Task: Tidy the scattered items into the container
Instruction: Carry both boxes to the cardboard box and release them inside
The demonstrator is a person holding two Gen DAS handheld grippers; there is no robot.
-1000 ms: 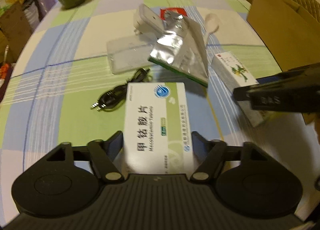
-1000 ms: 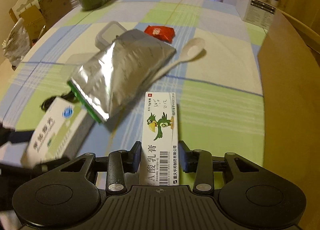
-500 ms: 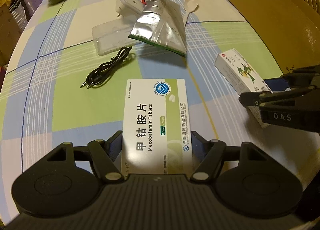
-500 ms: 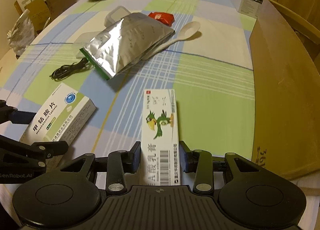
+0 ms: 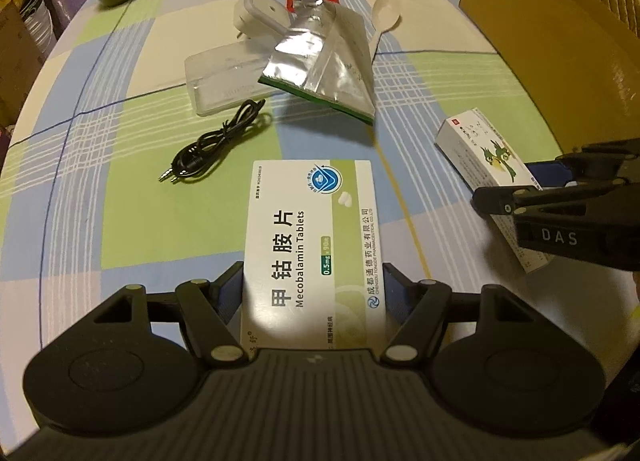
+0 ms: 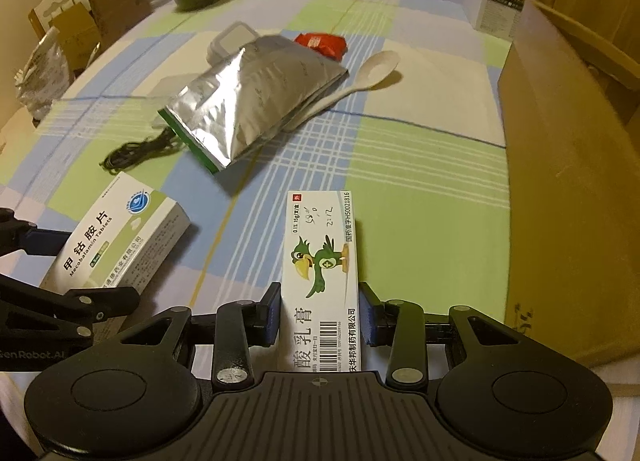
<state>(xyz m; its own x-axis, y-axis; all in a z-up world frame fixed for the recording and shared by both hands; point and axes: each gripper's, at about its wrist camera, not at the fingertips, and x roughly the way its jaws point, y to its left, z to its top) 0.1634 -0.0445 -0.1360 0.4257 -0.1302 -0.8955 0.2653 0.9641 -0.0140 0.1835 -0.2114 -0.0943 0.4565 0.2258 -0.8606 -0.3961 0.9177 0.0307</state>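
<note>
Standing at the table's right edge cardboard box (image 6: pixel 568 165), silver foil pouch (image 5: pixel 324 65) lying mid-tablecloth (image 5: pixel 120 189), left gripper (image 5: pixel 314 293) clamped on Mecobalamin tablet box (image 5: pixel 316 245), right gripper (image 6: pixel 320 319) clamped on parrot ointment box (image 6: pixel 324 273), black audio cable (image 5: pixel 218 141) beside pouch.

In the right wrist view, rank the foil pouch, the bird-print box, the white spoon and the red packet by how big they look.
1. foil pouch, clearly largest.
2. bird-print box, though it is held close to the camera, which inflates it.
3. white spoon.
4. red packet, partly hidden behind the pouch, so its true size is unsure.
</note>
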